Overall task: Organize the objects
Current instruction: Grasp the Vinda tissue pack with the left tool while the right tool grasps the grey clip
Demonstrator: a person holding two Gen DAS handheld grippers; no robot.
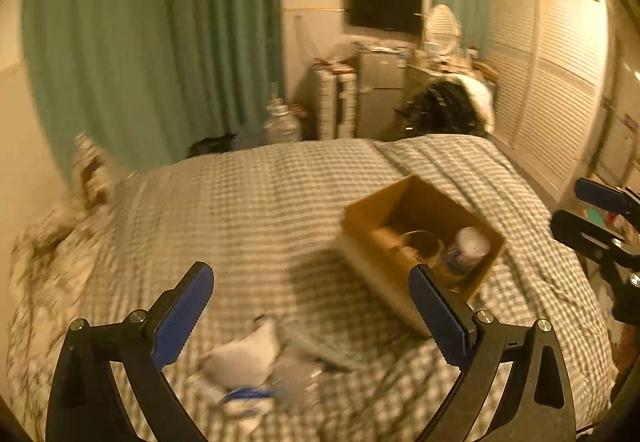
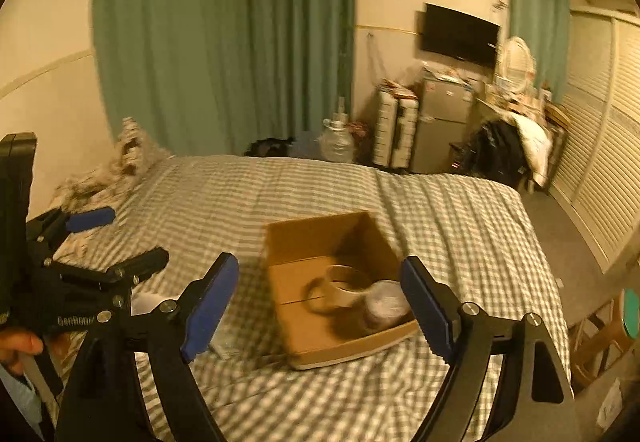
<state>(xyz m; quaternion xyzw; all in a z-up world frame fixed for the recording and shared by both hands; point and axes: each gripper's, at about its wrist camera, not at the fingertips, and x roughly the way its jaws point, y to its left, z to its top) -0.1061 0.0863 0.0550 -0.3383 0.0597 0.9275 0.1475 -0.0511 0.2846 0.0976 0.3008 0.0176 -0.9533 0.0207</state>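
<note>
An open cardboard box [image 1: 420,238] [image 2: 340,290] sits on the checked bed cover [image 1: 260,202] [image 2: 440,210]. Inside it lie a white mug [image 2: 340,288] and a round jar [image 1: 468,248] [image 2: 384,302]. My left gripper [image 1: 310,306] is open and empty, above a blurred heap of white and grey packets [image 1: 264,366] on the bed, with the box to its right. It also shows at the left of the right wrist view [image 2: 116,238]. My right gripper [image 2: 320,302] is open and empty, over the box's near side. It shows at the right edge of the left wrist view [image 1: 580,210].
Green curtains [image 1: 152,42] hang behind the bed. Crumpled patterned bedding [image 1: 60,222] lies at the bed's left. Beyond the bed stand a water jug [image 1: 282,124], a suitcase [image 1: 336,102], a small fridge [image 1: 380,90], a wall TV [image 1: 386,8] and louvred wardrobe doors [image 1: 552,82].
</note>
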